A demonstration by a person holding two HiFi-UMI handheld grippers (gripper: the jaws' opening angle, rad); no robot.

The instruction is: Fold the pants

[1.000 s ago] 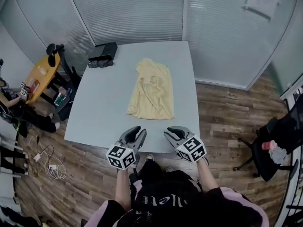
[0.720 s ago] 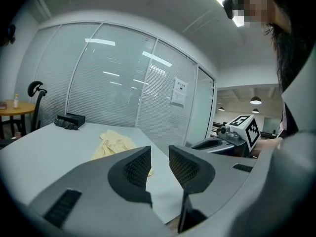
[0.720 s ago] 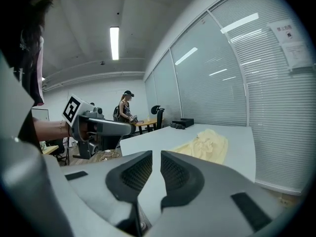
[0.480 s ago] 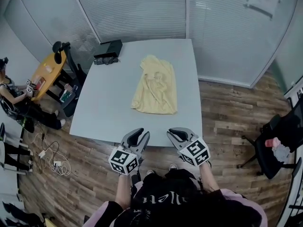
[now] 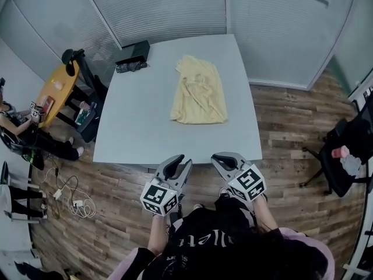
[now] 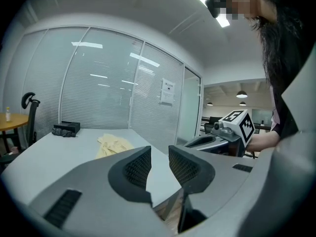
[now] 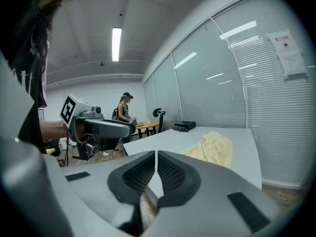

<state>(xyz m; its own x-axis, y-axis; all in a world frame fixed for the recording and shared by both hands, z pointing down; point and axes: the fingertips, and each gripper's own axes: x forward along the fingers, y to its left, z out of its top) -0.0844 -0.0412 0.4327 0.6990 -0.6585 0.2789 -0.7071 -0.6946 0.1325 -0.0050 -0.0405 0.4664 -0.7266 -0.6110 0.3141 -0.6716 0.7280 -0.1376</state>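
Note:
Pale yellow pants (image 5: 199,92) lie crumpled lengthwise on the far right half of the grey table (image 5: 134,127). Both grippers hang side by side over the wooden floor, short of the table's near edge and well away from the cloth. My left gripper (image 5: 178,163) is open, with a clear gap between its pads (image 6: 159,154) and nothing in it. My right gripper (image 5: 224,158) is shut, its pads (image 7: 156,158) drawn together on nothing. The pants (image 6: 113,144) show far beyond the left jaws, and the pants (image 7: 212,147) lie ahead and to the right of the right jaws.
A black box (image 5: 135,52) and a dark bundle (image 5: 129,67) sit at the table's far left corner. A yellow round table (image 5: 55,92) and a seated person (image 5: 17,130) are at the left. A black office chair (image 5: 344,156) stands at the right, and cables (image 5: 73,198) lie on the floor.
Both grippers have drawn back from the table's near edge and now hang over the floor. The pants have not moved on the table.

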